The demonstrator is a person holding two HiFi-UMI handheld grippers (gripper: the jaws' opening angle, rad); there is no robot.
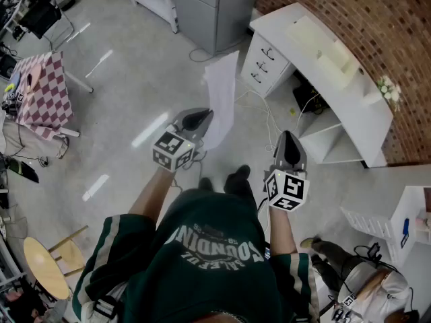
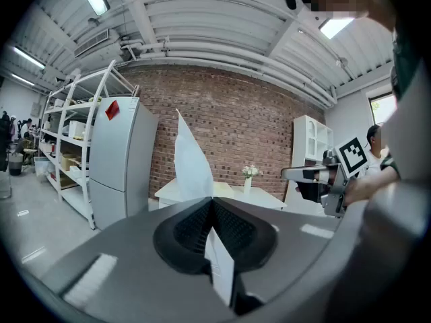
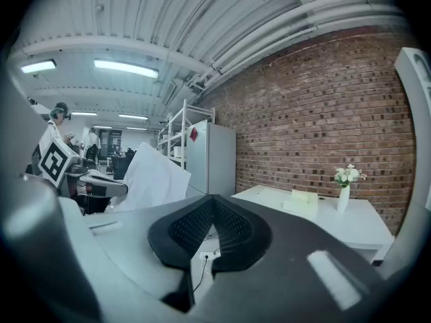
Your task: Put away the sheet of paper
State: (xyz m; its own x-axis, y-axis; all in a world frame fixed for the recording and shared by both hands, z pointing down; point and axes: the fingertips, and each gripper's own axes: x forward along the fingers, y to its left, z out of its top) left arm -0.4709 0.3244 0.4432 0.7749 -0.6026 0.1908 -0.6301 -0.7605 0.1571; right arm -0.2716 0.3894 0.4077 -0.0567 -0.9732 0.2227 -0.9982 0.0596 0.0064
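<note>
Your left tongs (image 1: 195,118) are clamped on the sheet of paper (image 1: 222,93), which stands upright in the air just short of the white table (image 1: 276,25). Right tongs (image 1: 289,143) are closed and empty. This looks like the carrying step. Next, probably bring the paper to the table and release it there.

Seen from the head view, the sheet of paper (image 1: 222,96) sits between the jaws of the left claw (image 1: 201,118) and reaches toward 12 o'clock. The right claw (image 1: 288,140) lies to its right, apart from it. The table (image 1: 374,123) stands at 2 o'clock along the brick wall (image 1: 357,12), with a vase (image 1: 386,86) on it. A cabinet (image 1: 215,5) stands at 12 o'clock and a second table (image 1: 44,86) at 10 o'clock.
</note>
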